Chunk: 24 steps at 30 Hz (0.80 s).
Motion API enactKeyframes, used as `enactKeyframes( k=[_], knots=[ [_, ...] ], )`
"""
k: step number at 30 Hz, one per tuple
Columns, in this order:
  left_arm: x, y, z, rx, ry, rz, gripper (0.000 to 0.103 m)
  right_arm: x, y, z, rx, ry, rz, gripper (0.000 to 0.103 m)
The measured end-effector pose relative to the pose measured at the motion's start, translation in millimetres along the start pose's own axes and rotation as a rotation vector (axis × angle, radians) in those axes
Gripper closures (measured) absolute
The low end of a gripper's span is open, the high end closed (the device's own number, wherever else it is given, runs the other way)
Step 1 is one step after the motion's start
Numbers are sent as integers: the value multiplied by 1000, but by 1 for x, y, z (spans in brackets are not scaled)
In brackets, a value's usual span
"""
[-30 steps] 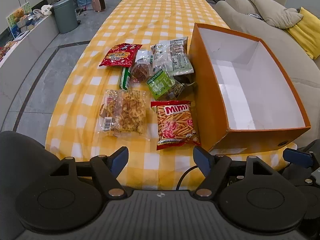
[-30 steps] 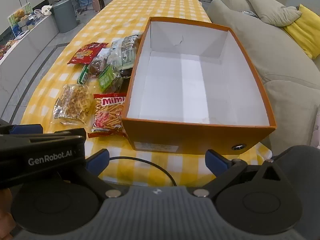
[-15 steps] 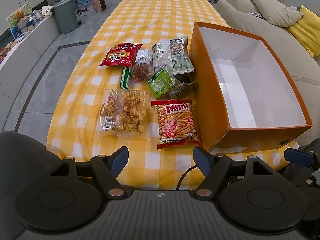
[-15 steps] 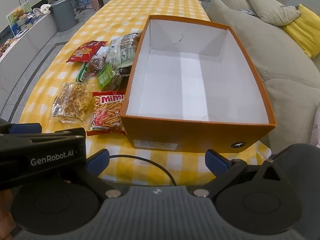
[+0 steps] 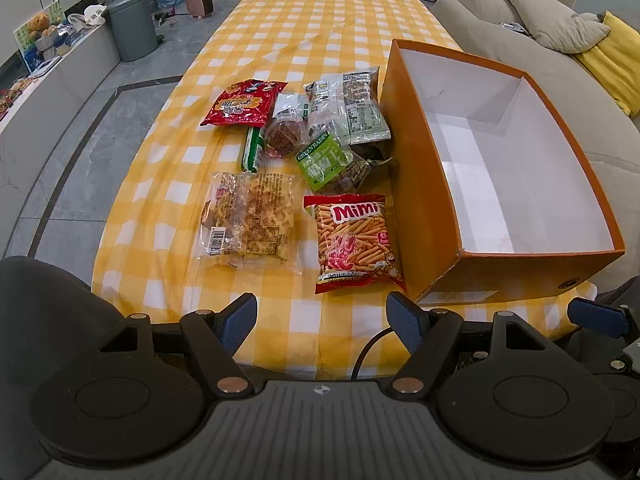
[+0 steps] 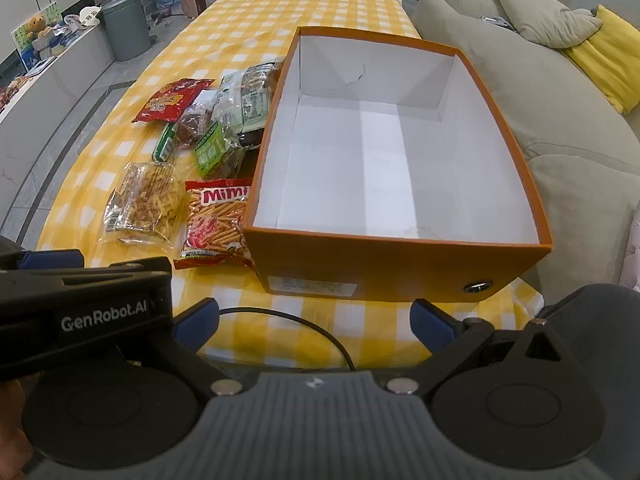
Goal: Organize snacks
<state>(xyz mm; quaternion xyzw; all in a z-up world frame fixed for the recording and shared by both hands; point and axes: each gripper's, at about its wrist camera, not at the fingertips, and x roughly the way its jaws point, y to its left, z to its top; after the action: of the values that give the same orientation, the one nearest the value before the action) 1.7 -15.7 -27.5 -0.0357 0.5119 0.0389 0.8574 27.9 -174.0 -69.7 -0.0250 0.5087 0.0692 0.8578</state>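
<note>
Left gripper (image 5: 322, 316) is hovering low over the near edge of the yellow-and-white checked tabletop (image 5: 320, 20), fingers spread wide and gripping nothing. Right gripper (image 6: 314, 322) is sitting in front of the open orange cardboard box with a white interior (image 6: 400, 268), fingers likewise wide apart and empty. Box is holding nothing so far.

Snacks are lying in a loose cluster just left of the box: red "Mimi" stick-snack packet (image 5: 352, 240) touching the box wall, clear crinkly bag of golden crackers (image 5: 250, 220) beside it, green raisin pouch (image 5: 322, 158) and red foil packet (image 5: 242, 104) further back.

Judgement: first pick is pending. The Mimi packet looks nearest; pinching its free near edge rather than the flat face should be giving a firmer hold without crushing contents.
</note>
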Motion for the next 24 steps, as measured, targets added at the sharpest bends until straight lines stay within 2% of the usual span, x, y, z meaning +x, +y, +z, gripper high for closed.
enactKeyframes(
  k=[24],
  knots=[
    [3, 1, -2, 1, 19, -3, 17, 2, 1, -1, 4, 18, 2, 4]
  ],
)
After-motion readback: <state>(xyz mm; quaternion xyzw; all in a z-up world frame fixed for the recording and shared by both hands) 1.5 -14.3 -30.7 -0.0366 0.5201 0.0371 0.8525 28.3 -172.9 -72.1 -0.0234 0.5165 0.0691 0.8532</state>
